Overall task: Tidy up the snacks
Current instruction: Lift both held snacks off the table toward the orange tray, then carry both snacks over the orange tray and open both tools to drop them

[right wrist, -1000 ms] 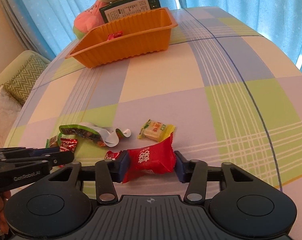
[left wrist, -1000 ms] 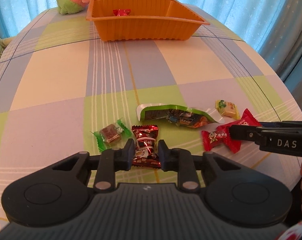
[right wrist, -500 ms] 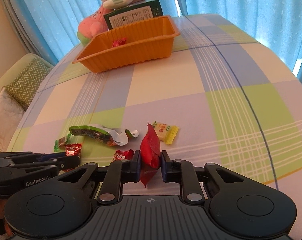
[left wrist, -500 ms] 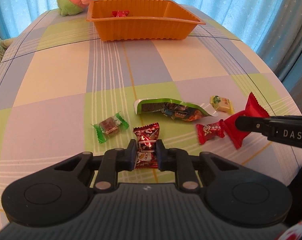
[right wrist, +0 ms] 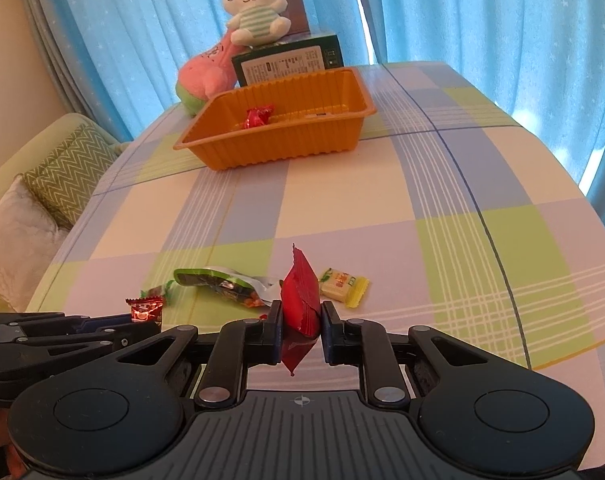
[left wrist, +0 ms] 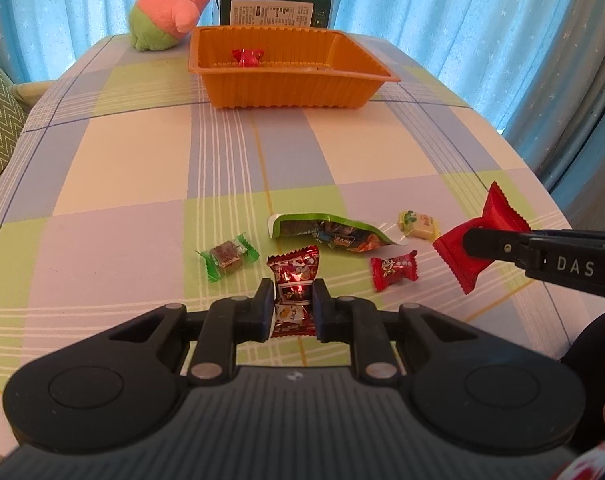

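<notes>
Table (left wrist: 134,168): big, with a cloth of green, blue and cream squares. Blue curtains hang behind it.
Orange tray (left wrist: 286,88): at the far end of the table. It has ribbed walls.
Pink plush toy (left wrist: 164,8): on the table, just behind the tray's left corner.
White bunny toy (right wrist: 256,10): sits on top of a dark green box (right wrist: 290,62) behind the tray.
Left gripper (left wrist: 292,308): squeezed tight on a dark red shiny snack (left wrist: 294,280). The snack's top pokes out past the fingers.
Right gripper (right wrist: 302,328): squeezed tight on a plain red packet (right wrist: 300,300). The packet stands on its edge between the fingers, and its ends stick out above and below.
Long green bag (left wrist: 330,232): lies flat on the table between the two grippers, at the near end.
Small red candy (left wrist: 394,270): on the table, near the green bag and beside the right gripper's packet.
Green-wrapped candy (left wrist: 228,256): on the table, left of the dark red snack.
Yellow candy (right wrist: 344,286): on the table, just right of the red packet.
Red candy in tray (right wrist: 257,117): lies alone inside the orange tray, near its left end.
</notes>
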`<state>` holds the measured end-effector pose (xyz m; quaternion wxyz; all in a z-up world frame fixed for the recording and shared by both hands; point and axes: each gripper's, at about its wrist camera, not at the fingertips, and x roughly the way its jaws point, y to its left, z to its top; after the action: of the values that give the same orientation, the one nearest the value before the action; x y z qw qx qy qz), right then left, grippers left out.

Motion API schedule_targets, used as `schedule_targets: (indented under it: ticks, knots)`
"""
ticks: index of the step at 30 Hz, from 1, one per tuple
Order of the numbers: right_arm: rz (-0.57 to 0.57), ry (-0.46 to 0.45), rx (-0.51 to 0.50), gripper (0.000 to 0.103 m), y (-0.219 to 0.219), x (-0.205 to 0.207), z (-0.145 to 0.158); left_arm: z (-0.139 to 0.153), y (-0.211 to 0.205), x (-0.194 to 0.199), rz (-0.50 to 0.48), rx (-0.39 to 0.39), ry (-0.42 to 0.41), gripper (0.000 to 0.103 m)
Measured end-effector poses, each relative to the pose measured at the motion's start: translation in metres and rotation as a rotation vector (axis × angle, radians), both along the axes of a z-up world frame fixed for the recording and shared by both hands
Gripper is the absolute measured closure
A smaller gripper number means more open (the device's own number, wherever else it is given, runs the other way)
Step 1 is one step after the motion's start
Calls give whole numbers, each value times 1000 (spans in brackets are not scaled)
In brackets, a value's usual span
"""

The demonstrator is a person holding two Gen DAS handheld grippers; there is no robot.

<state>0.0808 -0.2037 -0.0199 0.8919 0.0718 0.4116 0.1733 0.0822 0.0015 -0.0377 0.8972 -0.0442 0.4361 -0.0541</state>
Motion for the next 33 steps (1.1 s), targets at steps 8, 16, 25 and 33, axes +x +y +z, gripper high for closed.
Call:
schedule_targets:
  ticks: [8,16,25,33]
  knots:
    - [15,-28,-1,84,4,-8,13,18,1,-8,3,-3,-31,85]
    - [26,-46,-5,84,6,-10,22,29,2,-12,8,-3,-49,85]
    - [31,-53,-16,84,6,-6,28,39,1,-3,-6,-9,-62,85]
    - [39,-70,-36,84,6,17,36,55,2,23,-15,-25,-88,85]
